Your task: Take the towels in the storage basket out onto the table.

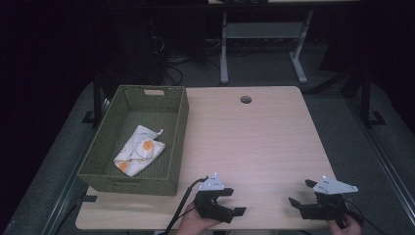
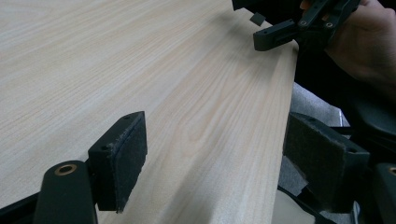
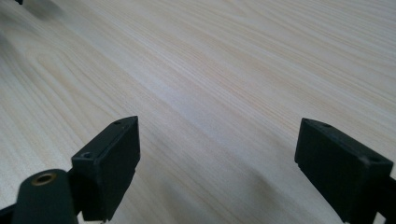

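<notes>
Your left gripper (image 1: 234, 201) and right gripper (image 1: 299, 193) rest at the tabletop's (image 1: 254, 142) near edge, fingers wide and empty; the patterned cloth (image 1: 139, 149) already lies in the green basket (image 1: 179, 129) at the left edge, apparently nothing left.

One table (image 1: 264, 142) is carrying everything. One green woven basket (image 1: 178, 142) is sitting on it, with one white cloth with orange spots (image 1: 139, 149) lying inside. Two grippers are resting near the table's near edge: the left gripper (image 1: 234, 201) and the right gripper (image 1: 300, 193), each showing two jaws standing apart.
</notes>
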`<state>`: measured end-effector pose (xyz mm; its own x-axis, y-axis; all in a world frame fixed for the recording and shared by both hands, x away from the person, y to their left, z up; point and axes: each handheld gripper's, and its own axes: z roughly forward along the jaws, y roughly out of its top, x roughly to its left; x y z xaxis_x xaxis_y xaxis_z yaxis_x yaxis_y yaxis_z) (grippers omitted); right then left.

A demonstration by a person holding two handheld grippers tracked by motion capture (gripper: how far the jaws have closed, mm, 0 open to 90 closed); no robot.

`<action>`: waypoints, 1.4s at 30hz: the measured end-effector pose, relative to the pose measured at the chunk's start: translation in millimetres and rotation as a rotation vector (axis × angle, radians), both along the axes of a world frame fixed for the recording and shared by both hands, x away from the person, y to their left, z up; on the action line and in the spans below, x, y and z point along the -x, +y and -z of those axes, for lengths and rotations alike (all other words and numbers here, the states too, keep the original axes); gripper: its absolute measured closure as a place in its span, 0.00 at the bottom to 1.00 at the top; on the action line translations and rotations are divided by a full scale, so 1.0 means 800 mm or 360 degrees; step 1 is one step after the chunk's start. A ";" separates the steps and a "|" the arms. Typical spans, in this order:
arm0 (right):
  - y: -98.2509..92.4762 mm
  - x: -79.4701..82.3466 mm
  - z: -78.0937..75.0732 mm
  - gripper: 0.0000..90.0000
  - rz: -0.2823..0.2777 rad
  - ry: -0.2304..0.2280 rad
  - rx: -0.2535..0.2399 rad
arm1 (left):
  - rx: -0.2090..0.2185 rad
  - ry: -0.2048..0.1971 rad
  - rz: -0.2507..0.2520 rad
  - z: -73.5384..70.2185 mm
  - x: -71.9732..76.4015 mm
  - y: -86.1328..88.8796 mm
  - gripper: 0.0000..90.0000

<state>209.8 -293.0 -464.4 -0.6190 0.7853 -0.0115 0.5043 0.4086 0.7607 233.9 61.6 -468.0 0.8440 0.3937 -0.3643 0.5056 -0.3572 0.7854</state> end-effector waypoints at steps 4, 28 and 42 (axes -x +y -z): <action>0.002 0.001 0.000 0.15 -0.0004 0.0002 0.0003 | 0.0002 -0.0004 -0.0012 -0.002 -0.002 0.001 0.24; 0.005 -0.002 0.001 0.15 0.0001 0.0002 0.0002 | 0.0017 -0.0053 -0.0003 -0.039 -0.024 0.005 0.24; 0.005 -0.002 0.000 0.15 -0.0001 0.0005 -0.0003 | 0.0019 -0.0056 -0.0006 -0.069 -0.045 0.004 0.24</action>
